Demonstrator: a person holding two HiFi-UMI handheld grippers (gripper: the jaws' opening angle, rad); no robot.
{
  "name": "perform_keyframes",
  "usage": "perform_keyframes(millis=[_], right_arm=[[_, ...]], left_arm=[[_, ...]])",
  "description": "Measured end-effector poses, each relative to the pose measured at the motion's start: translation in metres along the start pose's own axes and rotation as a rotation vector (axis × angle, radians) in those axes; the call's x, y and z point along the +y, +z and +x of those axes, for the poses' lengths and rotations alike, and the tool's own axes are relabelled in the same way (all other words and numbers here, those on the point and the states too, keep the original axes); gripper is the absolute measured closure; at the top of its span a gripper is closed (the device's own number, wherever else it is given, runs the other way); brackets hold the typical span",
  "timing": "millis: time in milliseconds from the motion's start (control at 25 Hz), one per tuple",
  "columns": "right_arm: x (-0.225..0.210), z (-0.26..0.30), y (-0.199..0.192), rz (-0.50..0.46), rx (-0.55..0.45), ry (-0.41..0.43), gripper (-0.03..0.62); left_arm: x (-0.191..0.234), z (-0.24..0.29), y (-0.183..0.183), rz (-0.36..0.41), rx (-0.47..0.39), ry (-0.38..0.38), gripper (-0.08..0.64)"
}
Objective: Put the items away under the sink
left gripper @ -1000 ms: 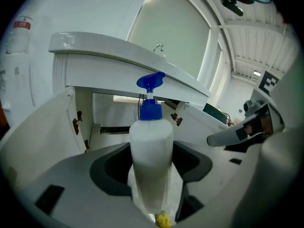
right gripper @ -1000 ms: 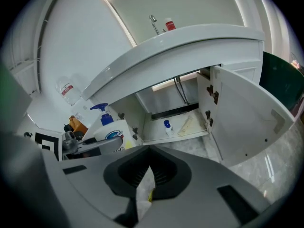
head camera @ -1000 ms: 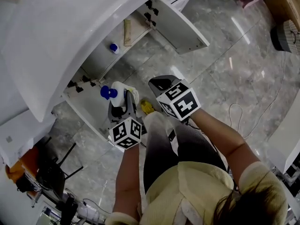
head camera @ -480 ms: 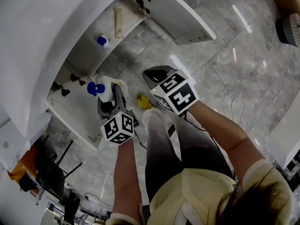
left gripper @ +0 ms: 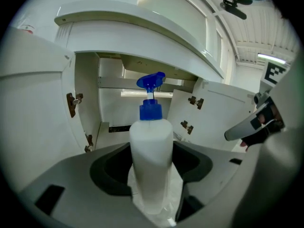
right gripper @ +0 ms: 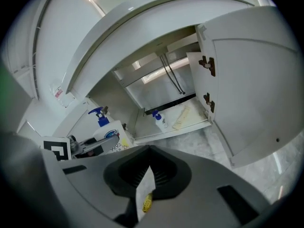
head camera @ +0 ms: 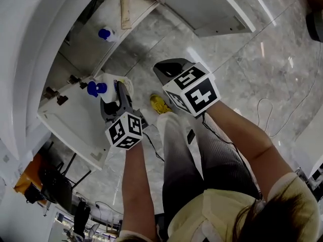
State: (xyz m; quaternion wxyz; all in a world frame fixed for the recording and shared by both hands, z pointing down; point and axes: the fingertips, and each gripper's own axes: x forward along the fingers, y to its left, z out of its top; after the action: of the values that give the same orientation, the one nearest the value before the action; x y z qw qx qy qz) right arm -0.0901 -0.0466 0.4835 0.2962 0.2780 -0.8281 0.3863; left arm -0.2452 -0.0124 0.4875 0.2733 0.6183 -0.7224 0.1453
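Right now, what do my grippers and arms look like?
The left gripper and right gripper are grey moulded shells with darker jaws. Each carries a white cube with black square markers. A thin black cable trails from the left one. The arms are bare below short pale yellow sleeves.

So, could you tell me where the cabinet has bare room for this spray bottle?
The cabinet floor is bare left of the small bottle; the spray bottle should probably fit there. Between small bottle and beige strip it is tight; the strip fills the right end.
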Motion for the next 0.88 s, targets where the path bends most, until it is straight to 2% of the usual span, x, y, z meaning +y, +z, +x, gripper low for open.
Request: perform_keyframes(millis=[560, 880], right_arm=[[-0.029, 0.049, -0.021, 0.000, -0.005, 0.000, 0.566], [-0.046, 0.085, -0.025, 0.004, 0.006, -0.018, 0.566]], left_arm=[[0.019, 0.054, -0.033, 0.080, -0.002, 0.008, 0.270], [0.040, 0.089, -0.041, 0.094, 0.000, 0.033, 0.270]])
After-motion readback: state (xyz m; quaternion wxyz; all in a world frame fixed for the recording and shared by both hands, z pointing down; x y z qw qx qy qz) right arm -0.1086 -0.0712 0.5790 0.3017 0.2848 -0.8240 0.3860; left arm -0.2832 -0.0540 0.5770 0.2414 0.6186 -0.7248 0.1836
